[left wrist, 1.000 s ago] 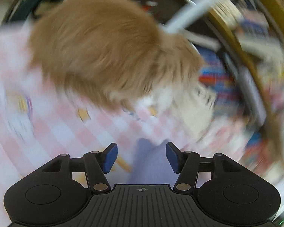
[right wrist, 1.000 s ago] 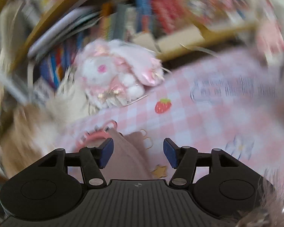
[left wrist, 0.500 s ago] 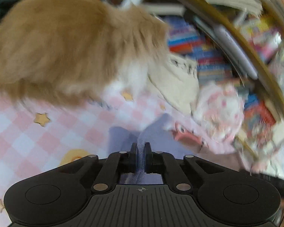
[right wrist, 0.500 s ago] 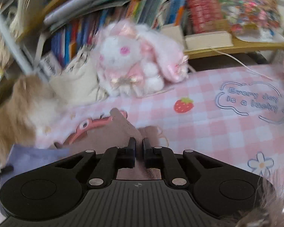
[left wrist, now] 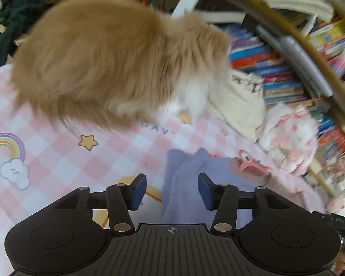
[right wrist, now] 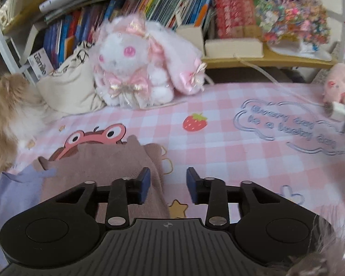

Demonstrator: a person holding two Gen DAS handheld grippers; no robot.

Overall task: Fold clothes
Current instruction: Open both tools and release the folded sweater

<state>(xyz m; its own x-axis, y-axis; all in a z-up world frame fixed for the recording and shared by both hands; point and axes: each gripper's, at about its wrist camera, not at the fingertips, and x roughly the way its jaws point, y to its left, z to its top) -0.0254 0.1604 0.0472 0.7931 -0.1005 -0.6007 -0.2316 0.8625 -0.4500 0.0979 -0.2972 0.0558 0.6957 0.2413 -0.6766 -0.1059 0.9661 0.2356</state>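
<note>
Left gripper [left wrist: 171, 191]: jaws partly apart and opening, nothing pinched. The lilac cloth [left wrist: 184, 184] lies in the gap below the pads but neither blue pad presses it. Cloth runs from bottom centre of the left wrist frame up toward centre, long axis roughly along the fingers, a raised ridge of fabric leaning right.

Right gripper [right wrist: 168, 185]: jaws also partly apart and opening, holding nothing. The brown garment [right wrist: 103, 168] sits lower left of the right wrist frame, its right edge passing under the left pad; the gap itself is mostly over the pink checked cover [right wrist: 218, 142]. So brown garment lies left of this tool, lilac piece further left at the frame edge.

Judgement: both pieces released, next grab needs each tool to re-aim at an edge. Left is nearer lilac, right nearer brown.

Farther back: fluffy tan cat [left wrist: 117, 57] upper left of the left wrist frame, near the cloth's far end; could get in the way. Plush rabbit [right wrist: 135, 62] and bookshelf [right wrist: 184, 7] behind.
</note>
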